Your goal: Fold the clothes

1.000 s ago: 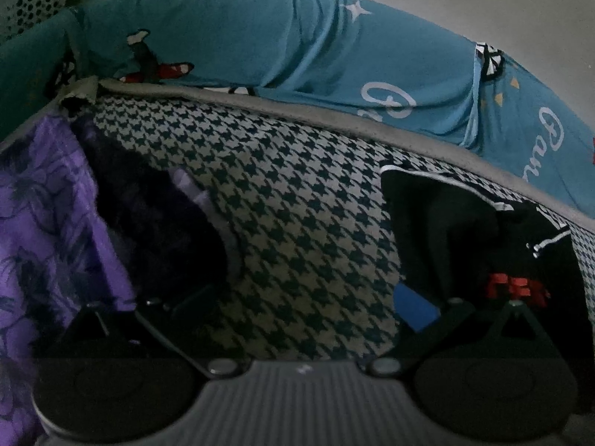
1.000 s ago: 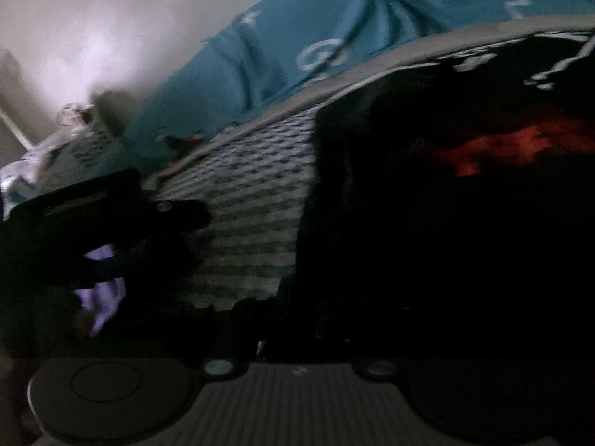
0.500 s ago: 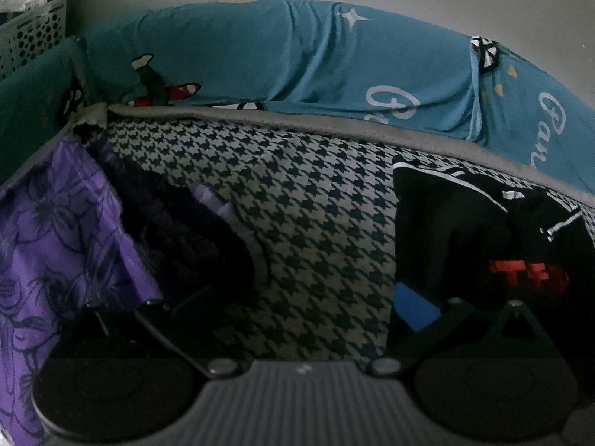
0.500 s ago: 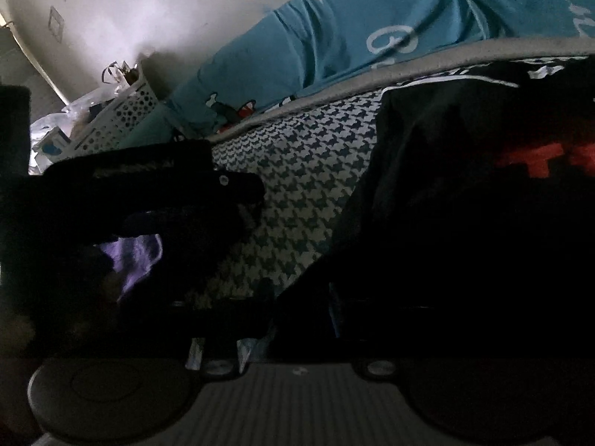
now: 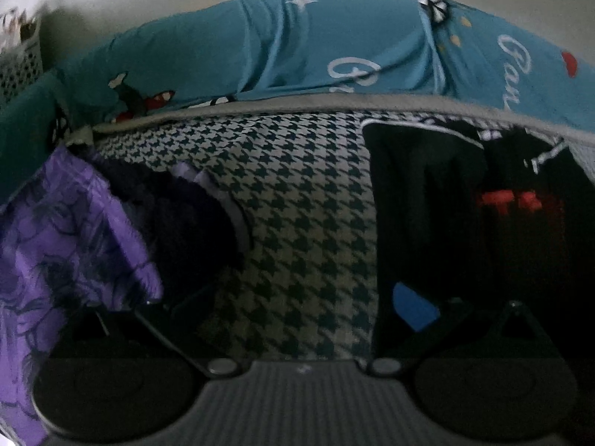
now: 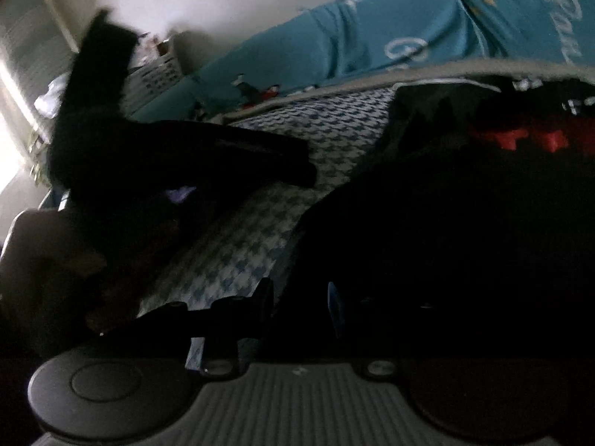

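Note:
A black garment with red print (image 5: 502, 200) lies on the right of the houndstooth blanket (image 5: 297, 223). A purple floral garment (image 5: 55, 245) and a dark purple one (image 5: 186, 215) lie heaped on the left. My left gripper (image 5: 297, 304) is wide open over bare blanket, and its blue-padded right finger (image 5: 412, 308) hangs over the black garment's left edge. In the right wrist view my right gripper (image 6: 299, 301) hovers at the edge of that black garment (image 6: 465, 241). Its jaws are a little apart, with dark cloth showing in the gap and no visible pinch. My left gripper (image 6: 301, 163) reaches in from the left.
Teal printed pillows (image 5: 297, 48) line the back under a white wall. A grey border (image 5: 334, 102) edges the blanket. A white perforated basket (image 5: 18, 67) stands at the far left. A hand (image 6: 33, 245) holds the left tool.
The right gripper's jaws have parted from nearly shut, and it has drawn back so that more of the blanket shows. Both views have rolled. The left gripper has shifted slightly, still wide open.

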Available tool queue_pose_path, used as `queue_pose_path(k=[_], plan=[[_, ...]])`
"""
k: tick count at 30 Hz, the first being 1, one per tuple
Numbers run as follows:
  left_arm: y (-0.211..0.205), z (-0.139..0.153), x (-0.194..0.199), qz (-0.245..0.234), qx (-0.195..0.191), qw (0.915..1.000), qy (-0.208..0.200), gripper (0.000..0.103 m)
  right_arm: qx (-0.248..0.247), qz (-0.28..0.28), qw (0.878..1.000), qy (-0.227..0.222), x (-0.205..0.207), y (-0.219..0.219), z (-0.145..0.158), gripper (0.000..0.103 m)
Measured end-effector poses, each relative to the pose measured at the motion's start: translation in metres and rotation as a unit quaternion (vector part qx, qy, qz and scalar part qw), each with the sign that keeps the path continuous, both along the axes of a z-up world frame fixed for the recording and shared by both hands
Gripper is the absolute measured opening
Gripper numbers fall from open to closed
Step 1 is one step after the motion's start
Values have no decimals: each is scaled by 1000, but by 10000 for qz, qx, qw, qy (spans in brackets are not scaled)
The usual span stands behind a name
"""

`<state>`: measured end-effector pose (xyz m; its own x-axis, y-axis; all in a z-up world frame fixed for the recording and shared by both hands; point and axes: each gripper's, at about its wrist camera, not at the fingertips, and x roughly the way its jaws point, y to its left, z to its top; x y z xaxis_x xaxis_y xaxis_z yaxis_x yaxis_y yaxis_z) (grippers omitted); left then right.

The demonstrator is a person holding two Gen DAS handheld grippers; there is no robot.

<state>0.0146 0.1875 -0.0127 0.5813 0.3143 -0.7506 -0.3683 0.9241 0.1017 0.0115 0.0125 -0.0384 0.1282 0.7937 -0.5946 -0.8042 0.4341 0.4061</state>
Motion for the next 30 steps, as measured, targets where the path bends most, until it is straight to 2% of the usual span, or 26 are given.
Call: queue_pose_path(k=[7,13,17,22,26,30], plan=[[-11,-8,-19,-200,166,9996,82,103,-29,447,9975,-540,-32,6,0,32],[-14,-27,-34,-8,202,9989,433,103,-115,955,9941,-500,-57,9,-13,35],[-15,-31,-47,187,226,9984,477,103,-105,1295,9906,-424,-68,6,-14,34],[-11,-30,-63,557,113,9973,458,103,-184,1317,9907,-297,-76,-10,-17,34],[-13,-29,-75,823,420,9946,477,103,-266,1224,9918,-233,-80,-30,-17,34],[-17,-19,-85,889,347,9953,176,103,-241,876,9955,-277,-82,-59,-11,34]])
